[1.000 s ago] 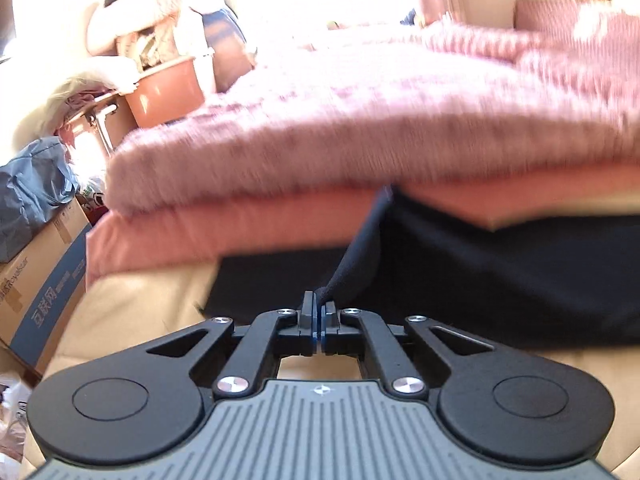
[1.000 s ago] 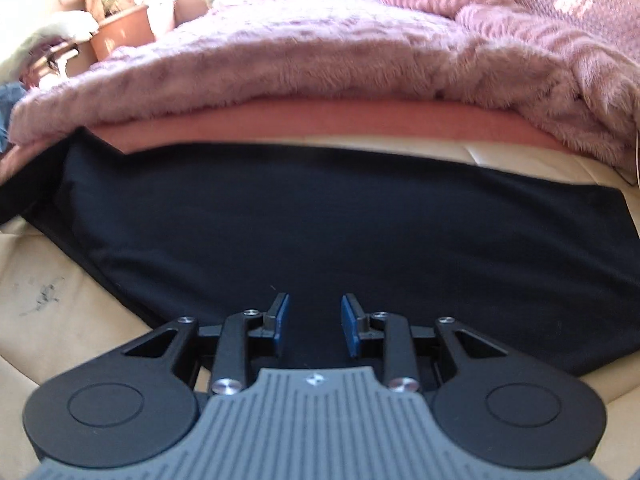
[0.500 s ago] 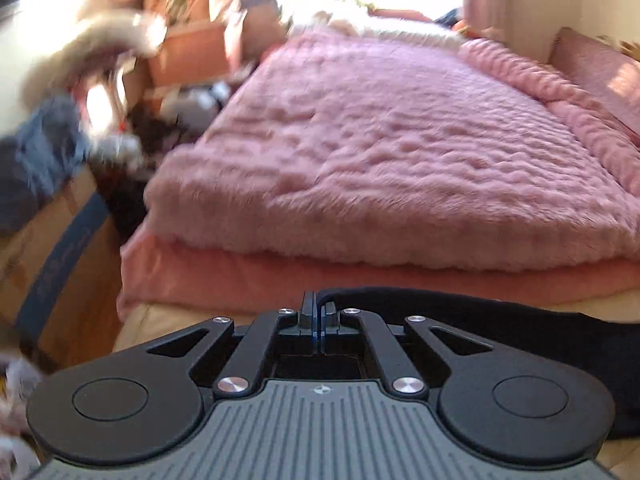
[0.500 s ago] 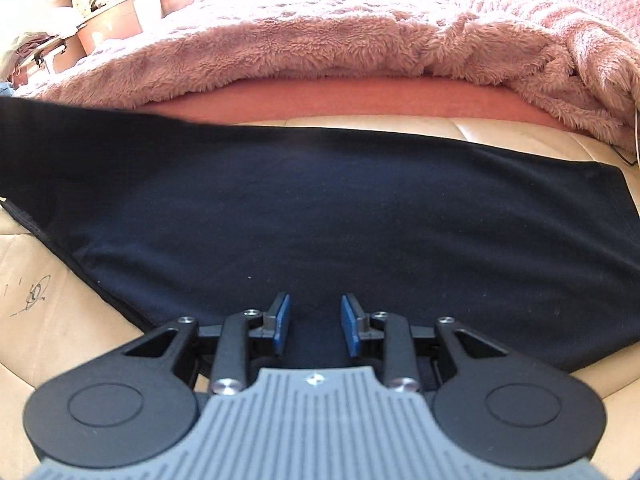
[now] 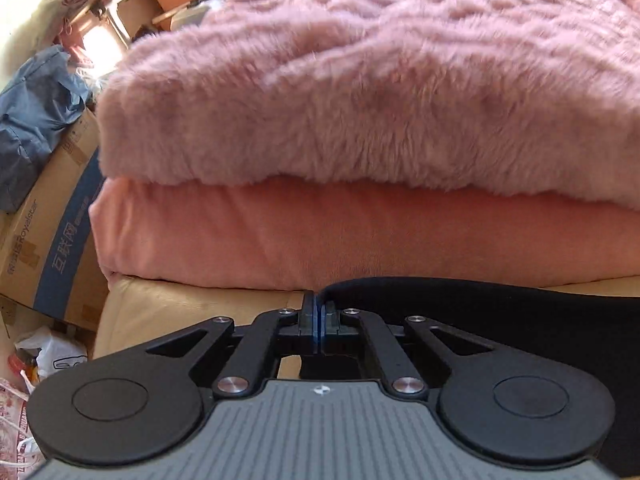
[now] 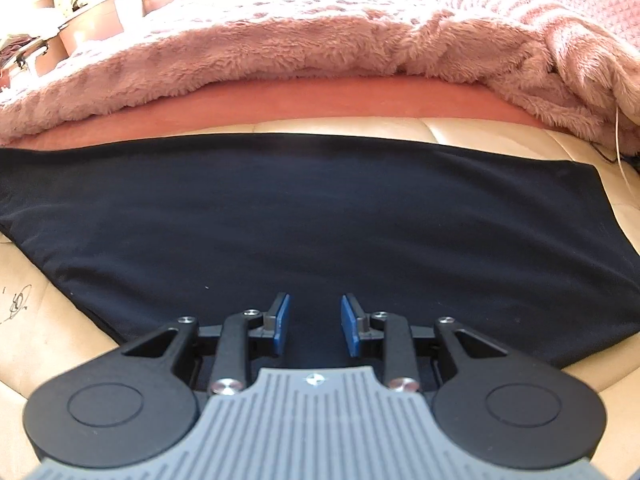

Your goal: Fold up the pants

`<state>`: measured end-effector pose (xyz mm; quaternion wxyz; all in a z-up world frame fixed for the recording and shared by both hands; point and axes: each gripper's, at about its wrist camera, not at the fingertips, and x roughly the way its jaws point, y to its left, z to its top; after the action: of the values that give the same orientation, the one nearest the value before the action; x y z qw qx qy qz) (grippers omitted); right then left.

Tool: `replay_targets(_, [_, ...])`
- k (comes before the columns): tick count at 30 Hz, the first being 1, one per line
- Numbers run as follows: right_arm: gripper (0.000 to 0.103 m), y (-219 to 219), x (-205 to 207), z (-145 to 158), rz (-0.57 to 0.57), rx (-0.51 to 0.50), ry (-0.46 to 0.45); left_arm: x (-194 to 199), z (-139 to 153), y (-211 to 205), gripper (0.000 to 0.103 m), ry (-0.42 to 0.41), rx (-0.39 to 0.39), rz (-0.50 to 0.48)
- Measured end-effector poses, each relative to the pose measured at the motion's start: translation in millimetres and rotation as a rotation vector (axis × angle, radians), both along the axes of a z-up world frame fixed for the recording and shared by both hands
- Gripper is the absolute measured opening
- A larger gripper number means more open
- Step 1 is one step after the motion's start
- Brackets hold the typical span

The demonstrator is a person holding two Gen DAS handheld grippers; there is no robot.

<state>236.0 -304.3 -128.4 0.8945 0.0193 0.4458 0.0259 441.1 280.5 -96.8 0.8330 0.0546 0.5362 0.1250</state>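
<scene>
The black pants [image 6: 312,216] lie spread flat across the beige leather surface [image 6: 48,320] in the right wrist view, reaching from the left edge to a straight hem at the right. My right gripper [image 6: 314,322] is open with its blue pads low over the pants' near edge, holding nothing. In the left wrist view my left gripper [image 5: 319,320] is shut on an edge of the black pants [image 5: 500,312], which trail off to the right over the beige surface [image 5: 180,304].
A fluffy pink blanket [image 5: 380,80] on a salmon sheet [image 5: 320,232] rises just behind the pants; it also shows in the right wrist view [image 6: 280,52]. Cardboard boxes [image 5: 52,224], a blue bag [image 5: 32,108] and clutter stand at the left beyond the edge.
My left gripper has carried the pants' edge toward the blanket and lowered it near the surface. The lifted cloth at the left has settled flat. My right gripper stayed open over the near edge.
</scene>
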Motion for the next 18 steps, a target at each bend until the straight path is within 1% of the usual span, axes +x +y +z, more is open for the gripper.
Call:
replay_targets(2, [0.025, -1.2, -0.1, -0.8, -0.003, -0.003, 0.006, 1.9, -10.2, 0.8, 0.003, 0.005, 0.009, 0.005])
replay_targets(3, [0.025, -1.4, -0.4, -1.3, -0.004, -0.004, 0.007, -0.6, -12.7, 1.3, 0.012, 0.005, 0.021, 0.014])
replay_targets(4, [0.025, -1.7, -1.0, -1.8, -0.004, -0.004, 0.009, -4.0, -13.8, 2.0, 0.014, -0.002, 0.029, 0.019])
replay_targets(6, [0.025, -1.6, -2.4, -1.9, -0.006, -0.007, 0.008, -12.9, -10.8, 6.6, 0.025, -0.022, 0.007, 0.033])
replay_targets(9, [0.025, 0.1, -7.3, 0.1, -0.006, -0.01, 0.001, -37.1, 2.6, 20.1, 0.031, -0.089, -0.092, 0.095])
replay_targets(12, [0.025, 4.5, -14.9, 4.1, 0.001, 0.003, -0.009, -65.5, 4.8, 36.6, 0.031, -0.133, -0.257, 0.199])
replay_targets(15, [0.025, 9.7, -21.8, 6.1, 0.007, 0.005, -0.012, -96.6, -5.4, 47.2, 0.031, -0.165, -0.389, 0.318])
replay_targets(18, [0.025, 14.7, -29.6, 9.6, 0.014, 0.006, -0.016, -117.1, -21.8, 48.8, 0.031, -0.186, -0.463, 0.4])
